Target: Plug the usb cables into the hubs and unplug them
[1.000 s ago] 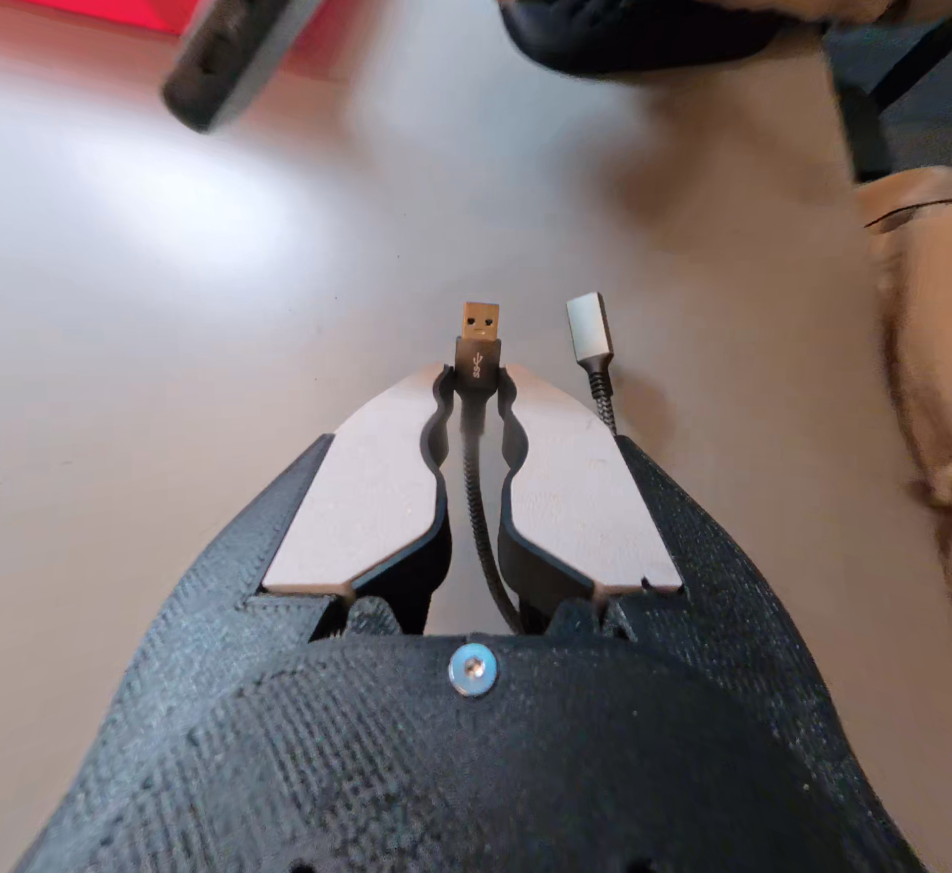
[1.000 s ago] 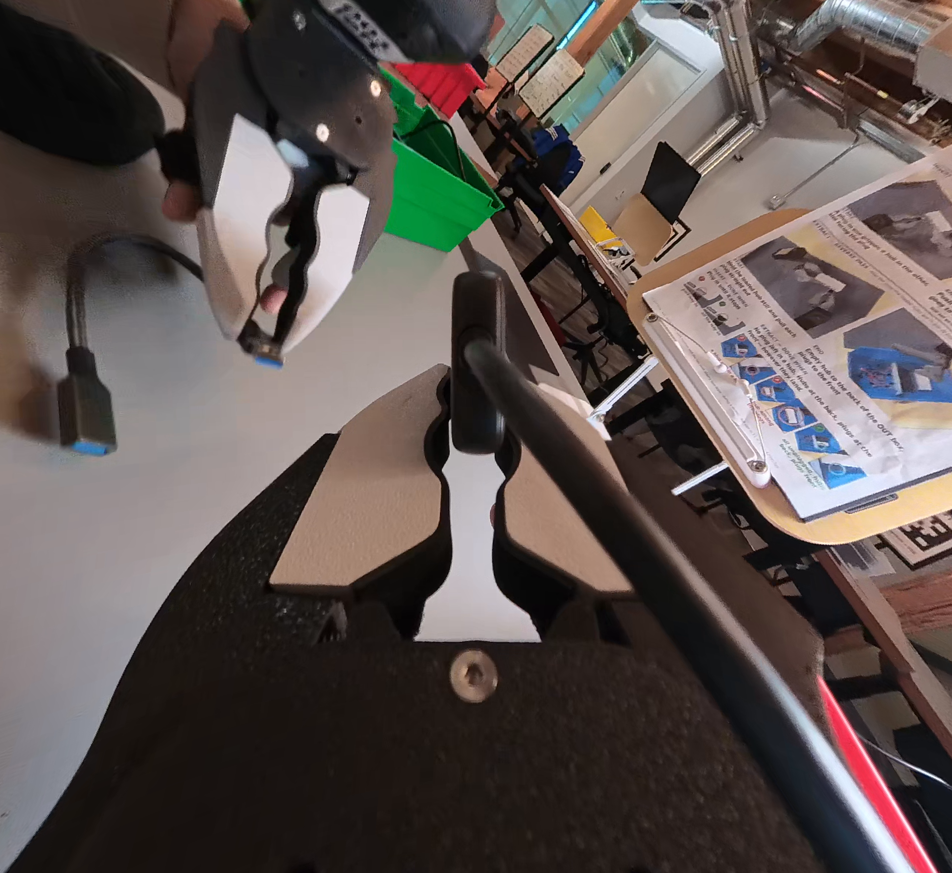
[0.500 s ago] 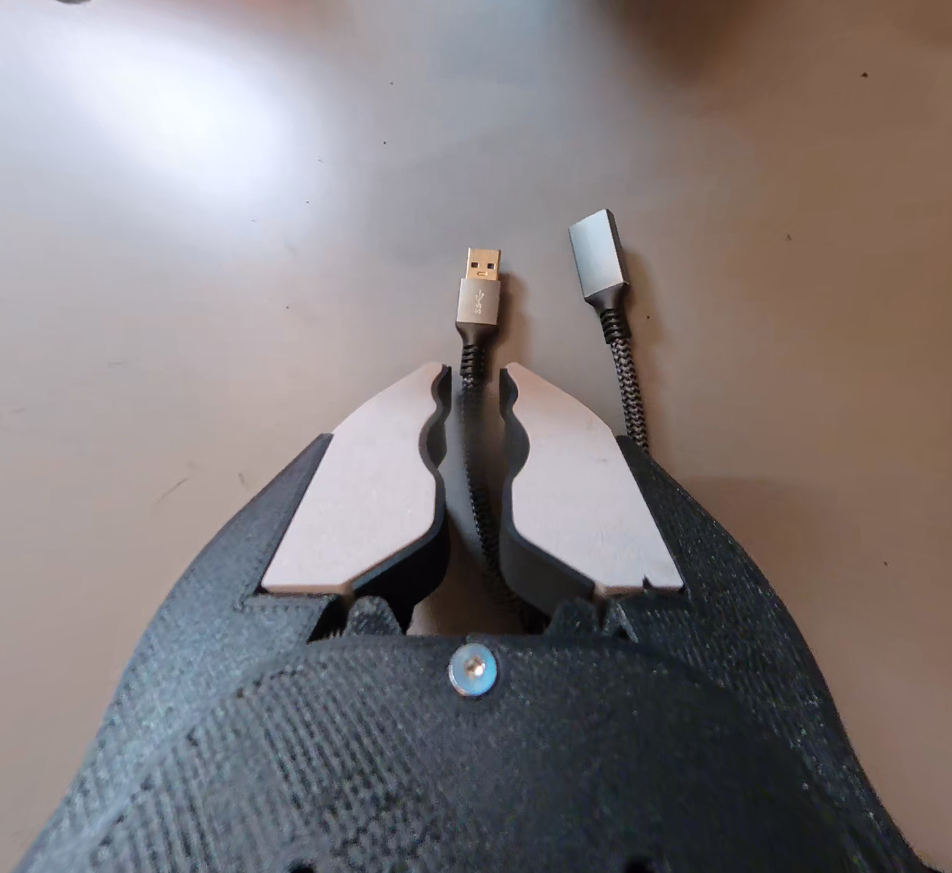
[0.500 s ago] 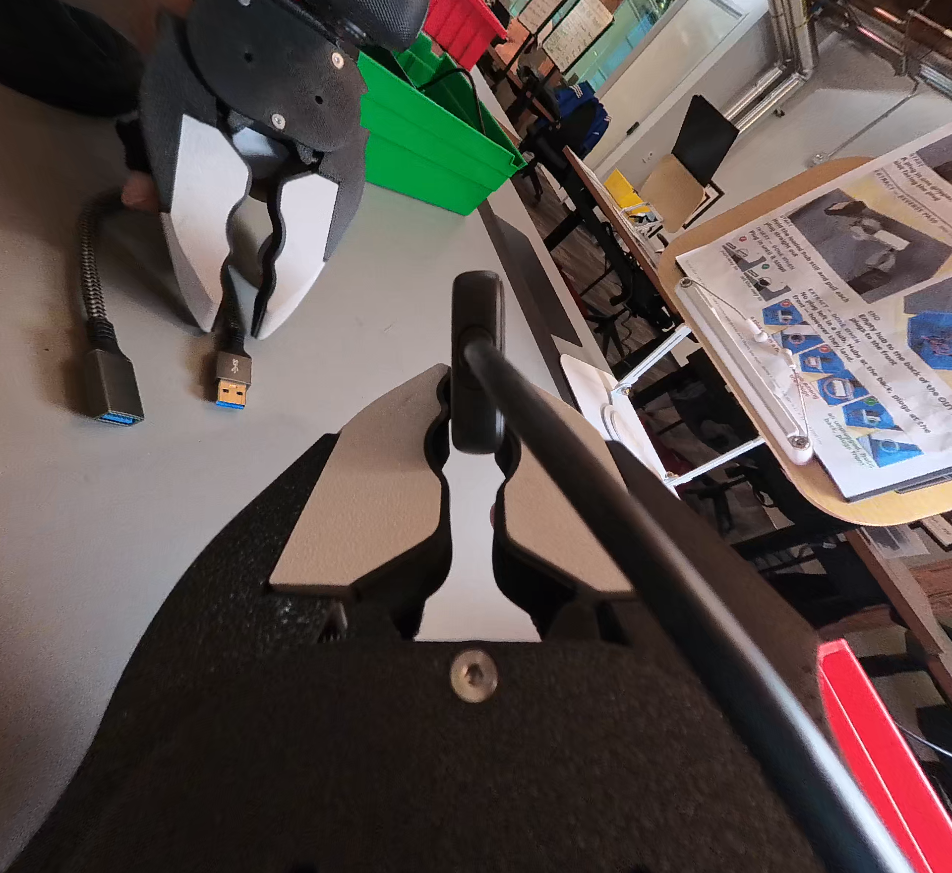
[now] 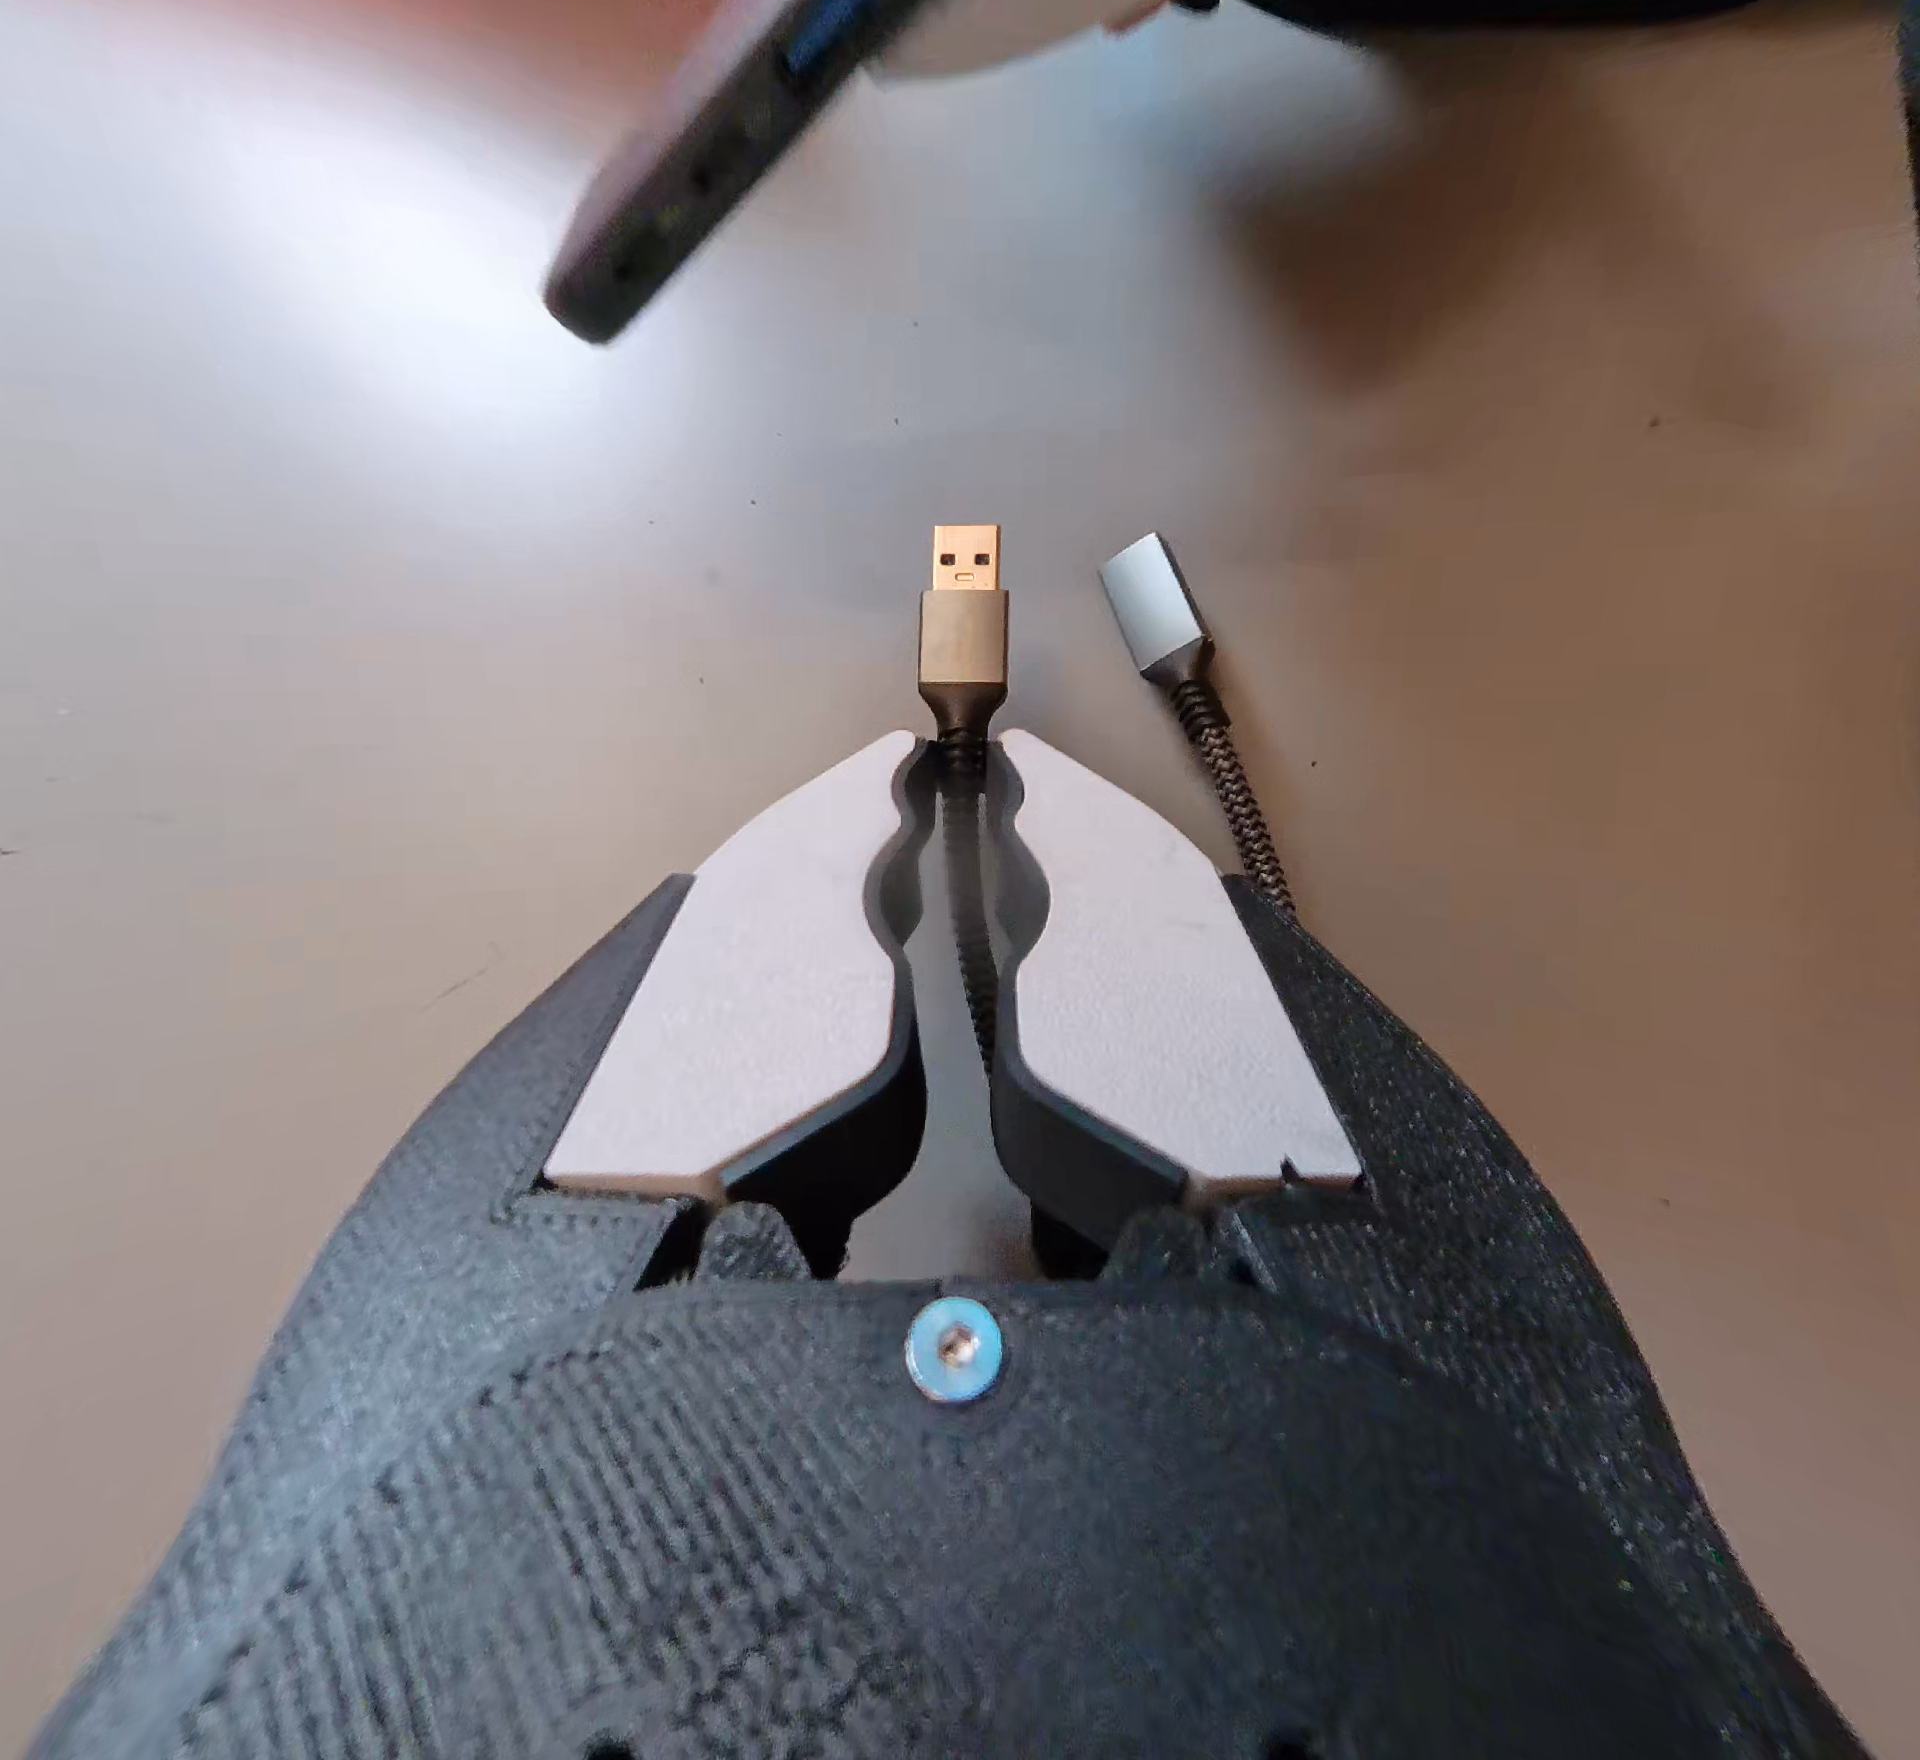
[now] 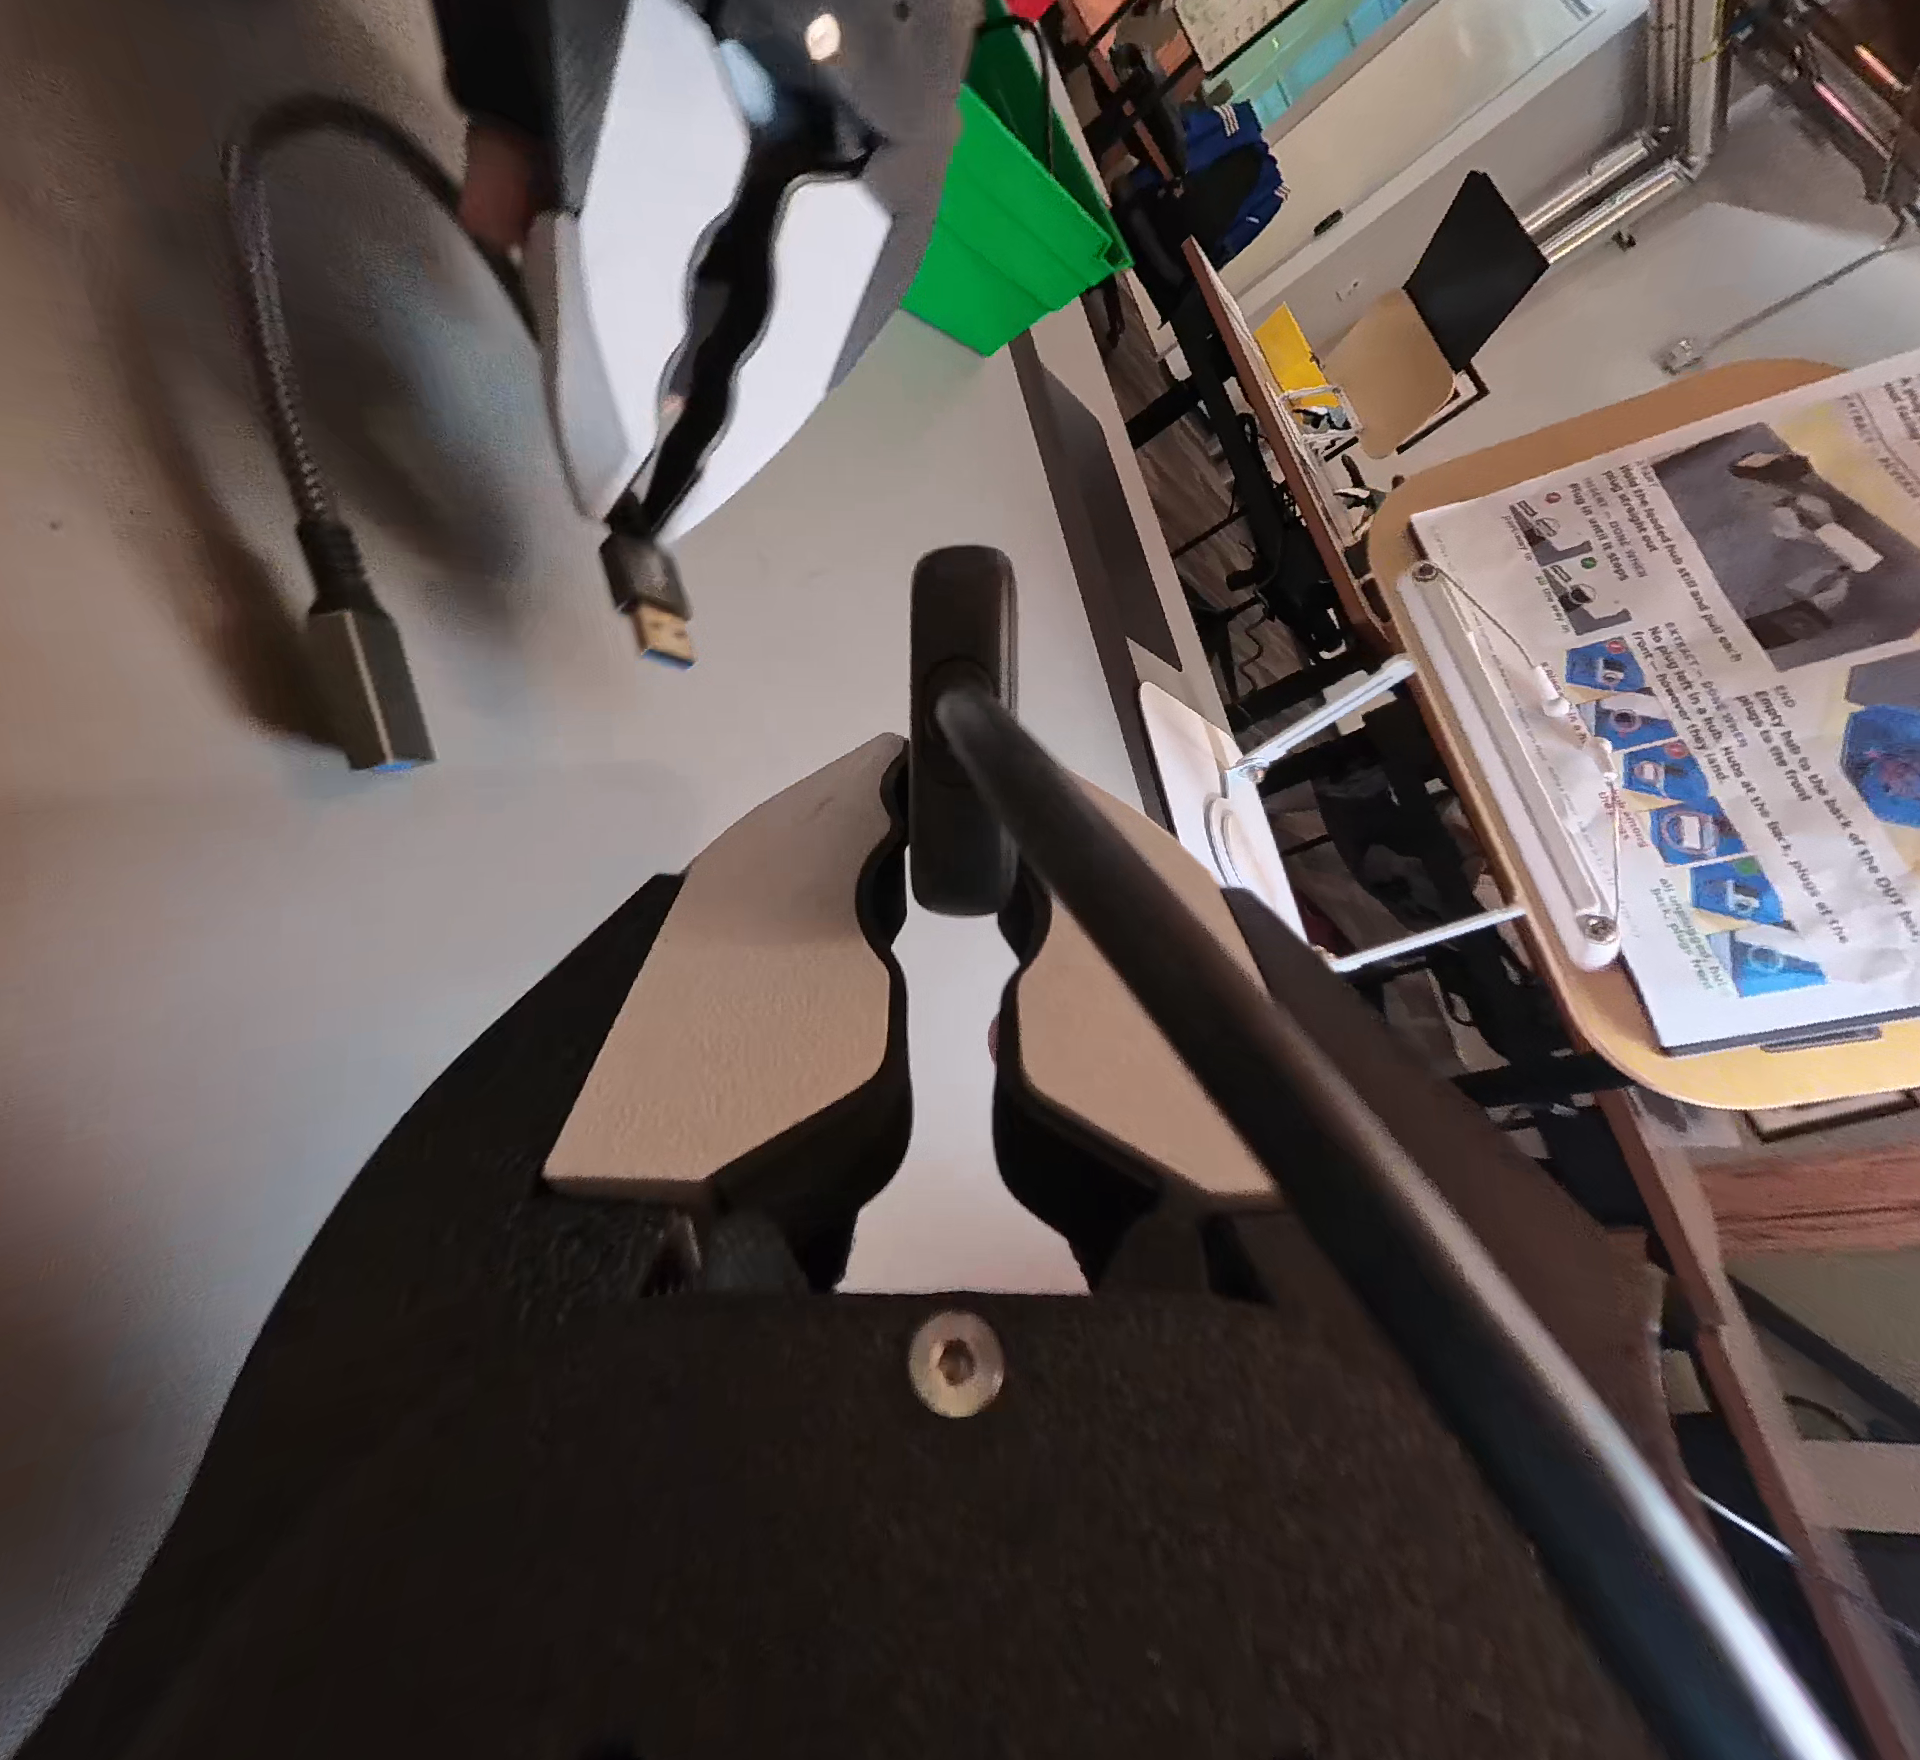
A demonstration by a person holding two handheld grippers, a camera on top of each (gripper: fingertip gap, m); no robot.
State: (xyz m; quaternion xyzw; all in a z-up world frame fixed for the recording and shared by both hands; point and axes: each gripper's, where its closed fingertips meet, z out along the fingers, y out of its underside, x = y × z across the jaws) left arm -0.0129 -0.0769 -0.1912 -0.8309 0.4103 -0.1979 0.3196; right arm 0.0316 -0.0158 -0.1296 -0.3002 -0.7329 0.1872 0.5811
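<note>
Left gripper [image 5: 961, 742] body is showing rough, matt black printed plastic; its fingers [image 5: 769, 972] are looking smooth, matt grey. USB plug [image 5: 966, 609] is showing brushed metal above a woven braided cable [image 5: 1242, 806]. Table [image 5: 364, 671] is reflecting light, smooth and semi-gloss.

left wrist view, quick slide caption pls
Left claw shut on the cable behind its USB plug, the hub blurred above the table.

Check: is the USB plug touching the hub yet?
Apart. Left wrist view shows bare table between the USB plug tip and the hub held above it.
</note>
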